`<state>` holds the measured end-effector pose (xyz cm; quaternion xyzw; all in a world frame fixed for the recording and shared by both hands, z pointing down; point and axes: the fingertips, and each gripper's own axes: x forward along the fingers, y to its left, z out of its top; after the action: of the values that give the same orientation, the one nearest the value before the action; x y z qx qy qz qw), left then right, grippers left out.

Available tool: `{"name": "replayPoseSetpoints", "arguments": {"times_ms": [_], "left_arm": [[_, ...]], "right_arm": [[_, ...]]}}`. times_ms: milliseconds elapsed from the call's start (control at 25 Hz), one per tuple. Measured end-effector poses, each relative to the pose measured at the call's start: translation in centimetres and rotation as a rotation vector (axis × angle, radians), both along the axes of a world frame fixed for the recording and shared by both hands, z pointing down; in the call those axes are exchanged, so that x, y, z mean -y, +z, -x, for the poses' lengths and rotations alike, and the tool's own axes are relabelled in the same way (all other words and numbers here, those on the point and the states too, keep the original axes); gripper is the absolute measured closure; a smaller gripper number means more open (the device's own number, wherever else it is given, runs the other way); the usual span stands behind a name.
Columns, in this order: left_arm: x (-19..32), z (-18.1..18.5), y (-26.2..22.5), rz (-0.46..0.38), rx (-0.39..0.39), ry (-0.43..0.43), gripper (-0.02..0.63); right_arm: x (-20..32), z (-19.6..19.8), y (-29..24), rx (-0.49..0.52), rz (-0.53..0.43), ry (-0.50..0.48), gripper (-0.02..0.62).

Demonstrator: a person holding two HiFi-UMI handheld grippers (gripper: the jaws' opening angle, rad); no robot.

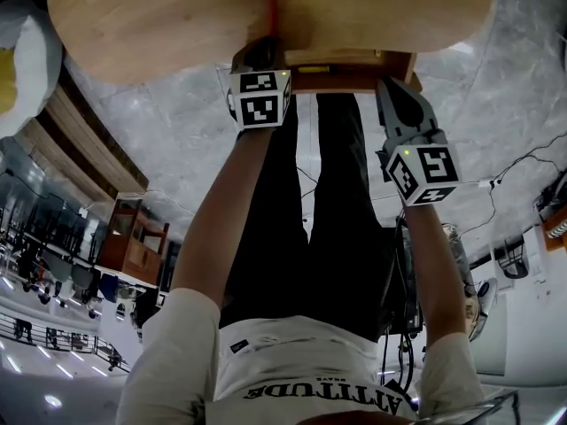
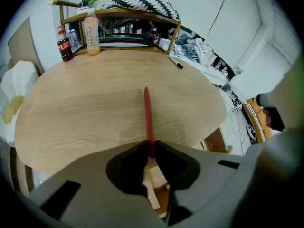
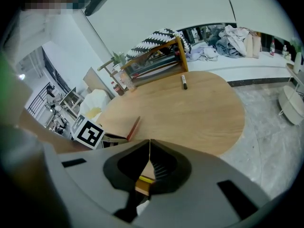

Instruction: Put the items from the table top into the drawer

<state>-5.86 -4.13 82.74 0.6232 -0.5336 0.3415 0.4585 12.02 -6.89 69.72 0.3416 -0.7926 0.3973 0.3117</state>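
A thin red stick [image 2: 147,118] lies on the oval wooden table [image 2: 85,113], its near end at the table's front edge. My left gripper [image 2: 150,151] is shut on that near end, both pads touching it. In the head view the left gripper [image 1: 268,50] sits at the table edge over the stick [image 1: 273,7]. Below the edge an open wooden drawer [image 1: 354,71] juts out. My right gripper [image 1: 392,85] hovers at the drawer's right side; in its own view its jaws [image 3: 149,141] meet at the tips with nothing between them. A black marker [image 3: 184,81] lies far across the table.
A wooden shelf [image 2: 118,18] stands at the table's far side, with an orange drink bottle [image 2: 92,32] and a dark cola bottle [image 2: 64,46] beside it. A white cushioned seat [image 2: 14,99] stands left of the table. My legs are under the drawer.
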Motion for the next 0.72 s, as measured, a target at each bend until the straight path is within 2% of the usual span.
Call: {"name": "replayPoseSetpoints", "arguments": {"times_ms": [280,720], "left_arm": [[-0.9,-2.8,-1.3,-0.048,-0.016,0.17,0.541],[-3.8,-7.9,-1.9,-0.114,-0.048,0.572,0.541]], "right_arm": [[-0.6,-0.3,0.2,0.005,0.0,0.014,0.575],[-1.2,-1.2,1.1,0.007,0.005,0.051,0.575]]}}
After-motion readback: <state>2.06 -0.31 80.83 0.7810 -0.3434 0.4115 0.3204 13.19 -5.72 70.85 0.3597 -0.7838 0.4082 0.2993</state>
